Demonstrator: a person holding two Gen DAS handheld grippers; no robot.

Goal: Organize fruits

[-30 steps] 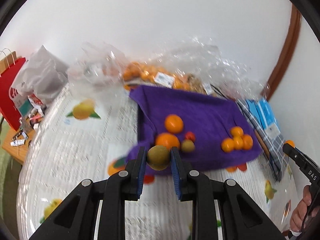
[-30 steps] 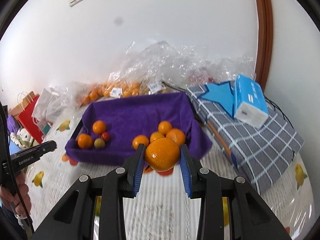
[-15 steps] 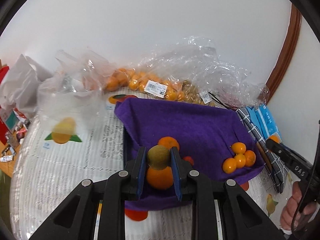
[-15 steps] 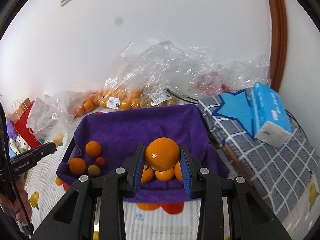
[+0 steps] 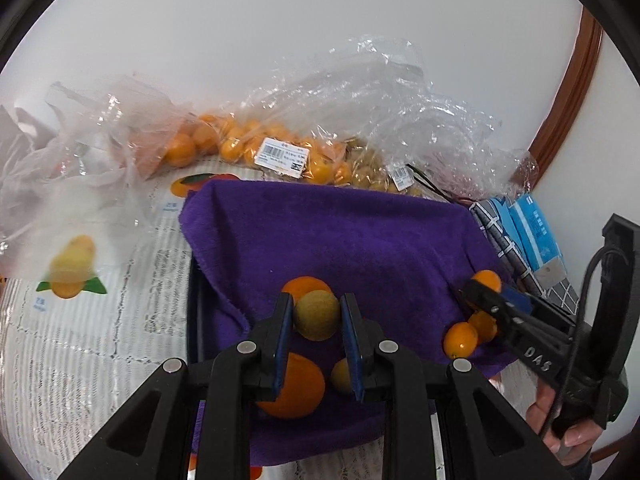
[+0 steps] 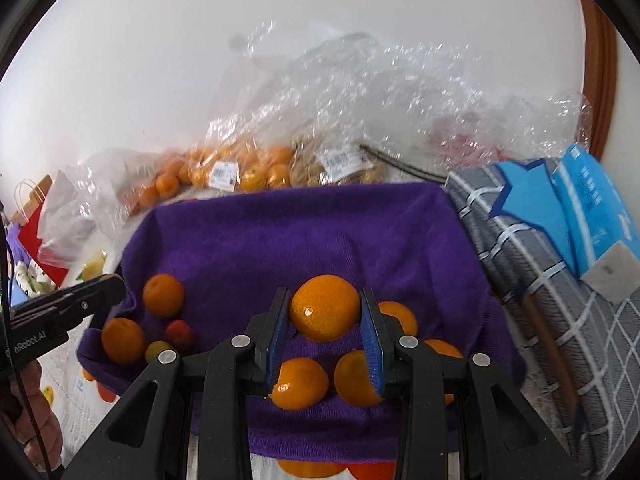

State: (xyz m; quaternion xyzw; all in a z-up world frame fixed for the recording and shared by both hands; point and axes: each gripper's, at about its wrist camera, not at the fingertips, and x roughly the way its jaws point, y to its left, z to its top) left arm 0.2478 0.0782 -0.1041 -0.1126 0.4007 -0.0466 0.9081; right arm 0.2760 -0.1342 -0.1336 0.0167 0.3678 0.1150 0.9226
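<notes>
Both claws have advanced over the towel (image 5: 340, 240): left claw (image 5: 317, 320) grips a kiwi (image 5: 317, 316) above its pile, right claw (image 6: 325, 312) an orange (image 6: 325, 307) above the oranges (image 6: 300, 383).

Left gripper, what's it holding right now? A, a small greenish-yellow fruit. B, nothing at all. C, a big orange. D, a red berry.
A: the left gripper has its jaws shut on a small greenish-yellow fruit, held above the purple cloth; the big orange is in the right gripper instead.
</notes>
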